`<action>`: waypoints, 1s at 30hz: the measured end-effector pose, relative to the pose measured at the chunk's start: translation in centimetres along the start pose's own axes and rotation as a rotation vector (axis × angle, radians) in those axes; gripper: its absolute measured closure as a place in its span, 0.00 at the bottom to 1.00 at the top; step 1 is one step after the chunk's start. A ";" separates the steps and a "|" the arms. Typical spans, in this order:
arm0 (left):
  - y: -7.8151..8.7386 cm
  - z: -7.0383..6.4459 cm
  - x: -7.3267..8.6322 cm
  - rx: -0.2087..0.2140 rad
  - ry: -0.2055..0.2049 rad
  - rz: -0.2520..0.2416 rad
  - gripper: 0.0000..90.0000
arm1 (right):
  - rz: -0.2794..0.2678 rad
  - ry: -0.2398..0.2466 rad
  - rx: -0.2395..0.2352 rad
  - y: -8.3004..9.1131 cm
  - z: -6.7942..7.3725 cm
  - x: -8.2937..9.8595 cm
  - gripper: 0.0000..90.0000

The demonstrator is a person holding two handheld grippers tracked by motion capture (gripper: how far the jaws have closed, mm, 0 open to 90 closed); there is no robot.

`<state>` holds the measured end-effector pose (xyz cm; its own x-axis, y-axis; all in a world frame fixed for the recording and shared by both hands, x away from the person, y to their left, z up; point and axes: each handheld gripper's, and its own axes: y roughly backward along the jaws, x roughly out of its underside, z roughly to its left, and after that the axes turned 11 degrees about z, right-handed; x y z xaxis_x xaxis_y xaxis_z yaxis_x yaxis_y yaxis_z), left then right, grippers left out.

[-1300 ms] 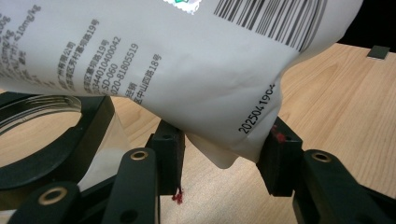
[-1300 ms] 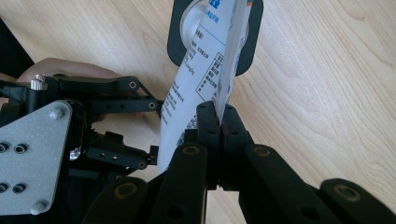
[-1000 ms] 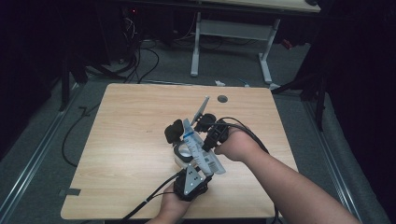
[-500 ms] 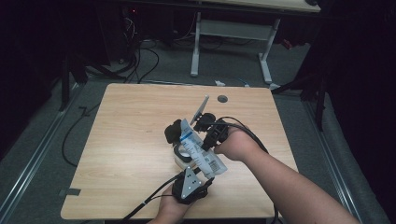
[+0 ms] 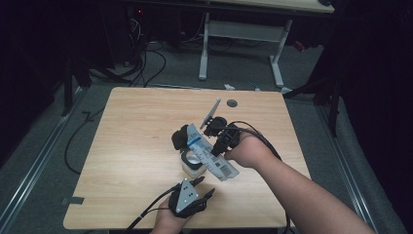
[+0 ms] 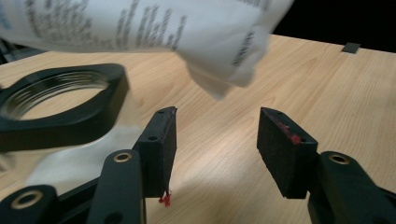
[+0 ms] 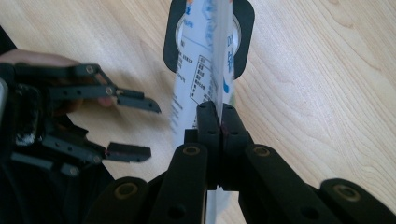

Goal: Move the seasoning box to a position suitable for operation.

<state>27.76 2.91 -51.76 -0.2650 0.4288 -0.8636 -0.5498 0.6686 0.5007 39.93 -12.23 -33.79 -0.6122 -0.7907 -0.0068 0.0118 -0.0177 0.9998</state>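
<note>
High view first: my right gripper point(image 5: 217, 140) sits over the middle of the light wooden table point(image 5: 131, 141), its jaws pressed together on a white printed plastic pouch with blue markings point(image 5: 209, 153). I see the pouch hanging tilted above a clear jar with a black threaded square-shouldered collar point(image 5: 191, 162), which stands on the table just beneath it. From the right gripper view the pouch point(image 7: 205, 70) runs edge-on from my closed jaws out across the jar's black collar point(image 7: 243, 28). My left gripper point(image 5: 203, 187) rests near the table's front edge, just short of the jar, jaws spread and empty. Looking along the left gripper view, the pouch's lower corner point(image 6: 229, 56) hangs above the bare wood ahead of my open jaws, with the collar point(image 6: 60, 112) to the left.
</note>
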 end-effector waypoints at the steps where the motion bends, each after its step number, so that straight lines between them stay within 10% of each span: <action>1: 0.2 0.3 0.2 -0.003 0.005 0.001 0.53 | -0.003 -0.001 -0.002 0.0 0.0 0.0 0.99; 30: 5.1 9.9 3.3 -0.185 0.161 -0.002 0.53 | -0.021 -0.030 -0.026 -1.1 -0.8 1.9 0.99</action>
<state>31.92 13.79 -51.47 -0.3784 0.3151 -0.8703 -0.6825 0.5402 0.4923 39.38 -14.22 -34.95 -0.6356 -0.7715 -0.0263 0.0190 -0.0497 0.9986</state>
